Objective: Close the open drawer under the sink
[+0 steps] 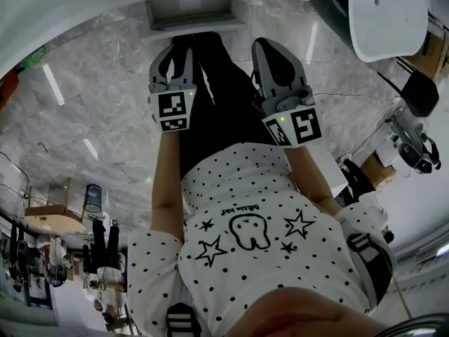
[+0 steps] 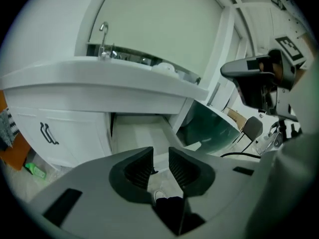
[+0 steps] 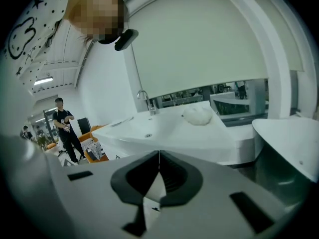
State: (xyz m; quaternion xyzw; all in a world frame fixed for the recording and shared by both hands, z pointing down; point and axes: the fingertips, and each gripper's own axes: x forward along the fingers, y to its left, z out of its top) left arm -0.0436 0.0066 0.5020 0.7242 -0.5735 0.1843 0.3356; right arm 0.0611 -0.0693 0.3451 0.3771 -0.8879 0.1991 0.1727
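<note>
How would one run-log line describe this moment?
drawer: open under sink | left gripper: open, empty, facing drawer | right gripper: shut, empty

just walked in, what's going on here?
A person stands facing the sink unit with a gripper in each hand. The drawer under the sink is open, and neither gripper touches it yet. The left gripper points toward the drawer with its jaws apart and nothing between them. The right gripper is shut and empty, aimed over the sink top.

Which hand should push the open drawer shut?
Probably left. The left hand-held gripper looks straight at the open drawer below the sink; the right hand-held gripper faces the sink top instead.
</note>
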